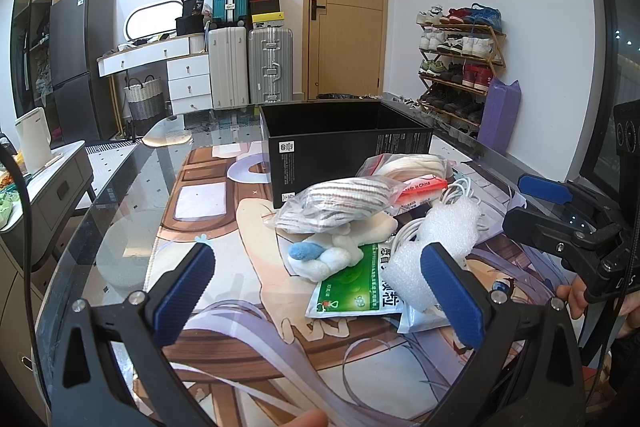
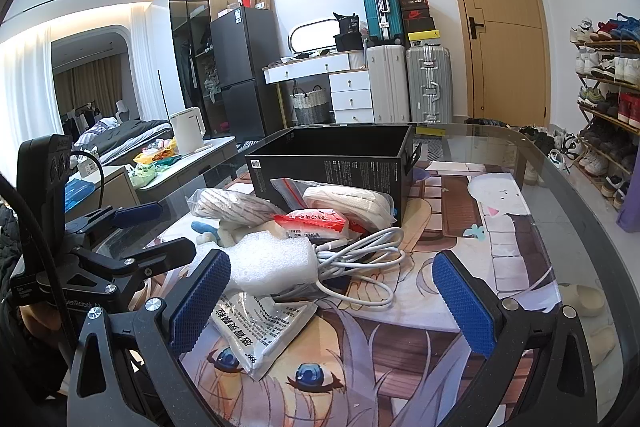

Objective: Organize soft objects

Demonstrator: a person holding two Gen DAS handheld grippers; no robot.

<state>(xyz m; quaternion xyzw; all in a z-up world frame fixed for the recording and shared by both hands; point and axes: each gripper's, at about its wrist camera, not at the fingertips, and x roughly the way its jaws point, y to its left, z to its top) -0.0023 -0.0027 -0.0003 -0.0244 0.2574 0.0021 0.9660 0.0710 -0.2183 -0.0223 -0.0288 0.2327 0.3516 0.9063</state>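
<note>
Left wrist view looks over a glass table [image 1: 120, 187] covered by a cartoon-print mat [image 1: 248, 283], where the left gripper [image 1: 320, 291] hangs with its blue-padded fingers [image 1: 182, 293] spread wide and nothing between them. Just ahead lies a heap of soft things: a clear bag of striped knit fabric [image 1: 340, 203] on top, a small white plush toy with a blue patch [image 1: 324, 255] beneath it, a green-and-white foil sachet [image 1: 352, 287] under the toy, and a white foam block [image 1: 436, 247] to the right. Behind the heap stands an open black cardboard box [image 1: 344, 143], touching it. The right gripper [image 1: 532, 203] shows at the right edge, also parted. Right wrist view has the right gripper [image 2: 332, 303] gaping and holding nothing above the mat, with the foam block [image 2: 272, 261] just beside its left finger, a coiled white cable [image 2: 360, 251] straight ahead, a silver sachet [image 2: 260, 331] below, and a bag of cream knit fabric [image 2: 348, 203] leaning against the black box [image 2: 332, 163].
</note>
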